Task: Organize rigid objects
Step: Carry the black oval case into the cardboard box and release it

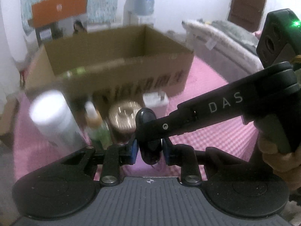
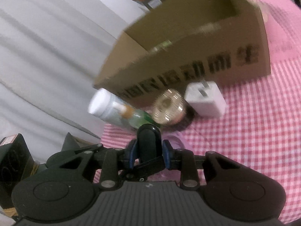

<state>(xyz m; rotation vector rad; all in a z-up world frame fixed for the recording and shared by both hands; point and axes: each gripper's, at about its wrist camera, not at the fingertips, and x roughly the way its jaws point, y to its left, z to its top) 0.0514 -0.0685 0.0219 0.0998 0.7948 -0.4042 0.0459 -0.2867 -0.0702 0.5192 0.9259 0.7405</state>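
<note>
Both grippers hold one small black oblong object. My left gripper has its blue pads shut on the object's lower part. My right gripper has its blue pads shut on the same black object; its finger reaches in from the right in the left wrist view. An open cardboard box stands on the pink checked cloth behind; it also shows in the right wrist view. In front of the box lie a white-capped bottle, a small green pump bottle, a gold round tin and a white charger.
The same items show in the right wrist view: bottle, pump bottle, tin, charger. A white sheet lies left. A bed, an orange board and a water dispenser stand behind.
</note>
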